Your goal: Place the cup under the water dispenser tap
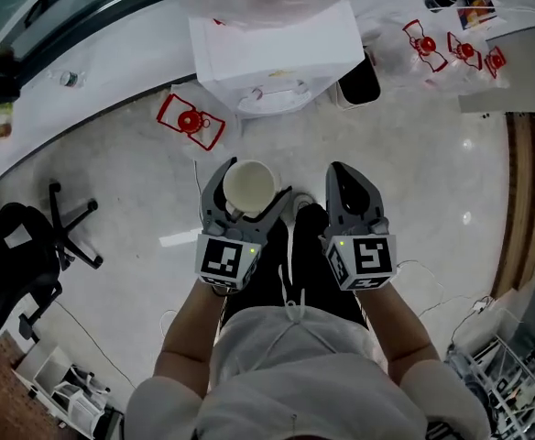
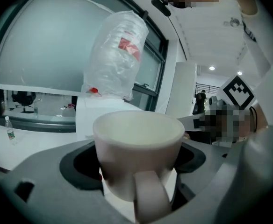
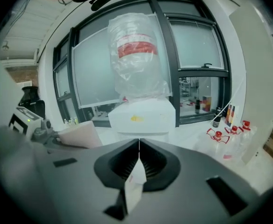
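We judge that we are in the carry stage: the cup is in hand but not yet at the tap.

At the floor's left edge stands a black swivel office chair (image 1: 29, 246), well clear of our path. The left gripper (image 1: 247, 198) has its jaws spread wide and clamped on the cream ceramic cup with a loop handle (image 1: 249, 183). The cup sits upright with its mouth up, and in the left gripper view its handle points back toward the camera. It looks empty. It is held off the floor in front of us and well apart from the white box-shaped water dispenser (image 1: 277, 49), which stands ahead at the floor's far edge by the window wall. On top of the dispenser is a large bottle wrapped in clear plastic (image 3: 136, 55).

We cannot pick out the tap itself. We can only see the rounded recess low on the dispenser's front (image 1: 272, 99), and we take that to be where the cup belongs.

The right gripper (image 1: 345, 177) rides beside the left one, its jaws pressed together on nothing.

Next, we think the left gripper must go forward and lower toward that recess. The cup should stay level, the handle should face us, and the cup's base should be on the ledge before the jaws let go. The right gripper needs only to keep out of the way.
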